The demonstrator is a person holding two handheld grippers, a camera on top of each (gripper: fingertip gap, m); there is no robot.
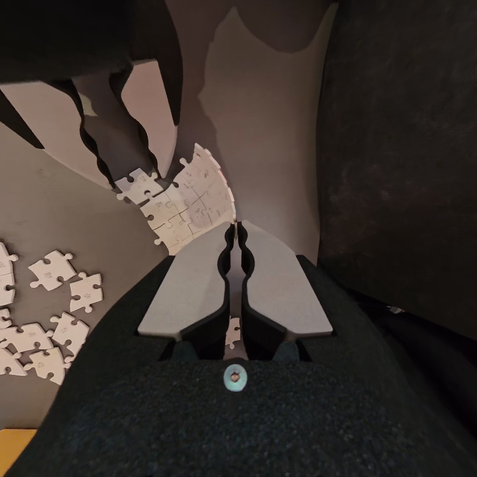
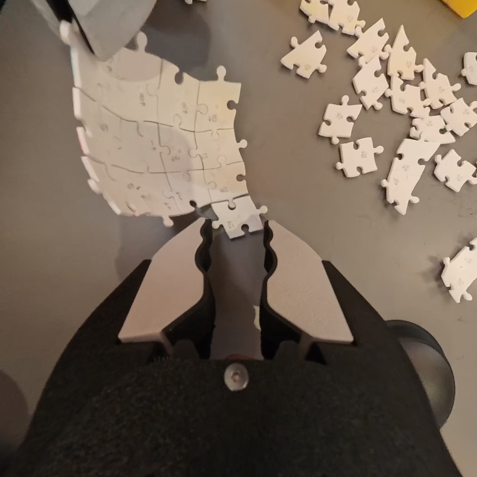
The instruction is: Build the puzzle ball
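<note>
A curved section of joined white puzzle pieces (image 1: pixel 196 206) is held up above the grey table (image 1: pixel 64 206). My left gripper (image 1: pixel 236 227) is shut on its near edge. In the right wrist view the section (image 2: pixel 160 134) fills the upper left, and the left gripper (image 2: pixel 85 33) shows blurred at its far corner. My right gripper (image 2: pixel 237 224) is closed on a single puzzle piece (image 2: pixel 237 219), one finger on each side, and the piece is locked onto the section's lower corner. The left wrist view shows this piece (image 1: pixel 139 183) between the right gripper's fingertips (image 1: pixel 113 184).
Several loose white pieces (image 2: pixel 387 90) lie scattered on the table (image 2: pixel 296 167), to the right of the section; they also show at lower left (image 1: pixel 51 273). A yellow object (image 2: pixel 467 7) sits at the far corner. A black round object (image 2: pixel 426 361) and dark fabric (image 1: pixel 400 154) are close by.
</note>
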